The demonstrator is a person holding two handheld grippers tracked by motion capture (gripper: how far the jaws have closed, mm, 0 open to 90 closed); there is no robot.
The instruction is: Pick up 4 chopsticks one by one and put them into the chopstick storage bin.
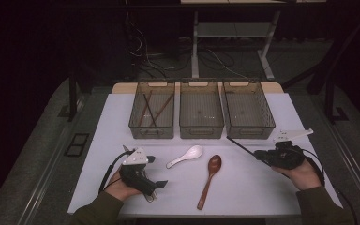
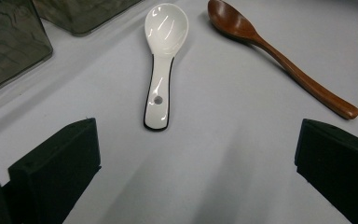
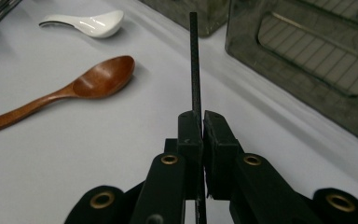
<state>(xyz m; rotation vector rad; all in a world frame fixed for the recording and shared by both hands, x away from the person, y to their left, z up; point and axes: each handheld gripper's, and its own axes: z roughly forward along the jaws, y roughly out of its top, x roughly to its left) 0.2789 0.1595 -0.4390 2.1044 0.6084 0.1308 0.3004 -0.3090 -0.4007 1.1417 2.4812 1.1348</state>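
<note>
A white ceramic spoon [image 1: 185, 156] [image 2: 161, 60] [image 3: 89, 23] lies mid-table, and a brown wooden spoon [image 1: 210, 179] [image 2: 279, 58] [image 3: 60, 95] lies just right of it. My left gripper [image 1: 155, 176] [image 2: 196, 172] rests at the front left, open, its jaws wide apart and pointing at the white spoon's handle, with nothing between them. My right gripper [image 1: 258, 153] [image 3: 202, 126] hovers at the right, shut on a thin black chopstick [image 1: 240, 146] [image 3: 195, 65] that sticks out toward the bins.
Three smoky clear bins stand in a row at the back. The left bin [image 1: 152, 110] holds several chopsticks; the middle bin [image 1: 200, 110] and right bin [image 1: 248, 110] look empty. The white tabletop [image 1: 243, 187] has free room in front.
</note>
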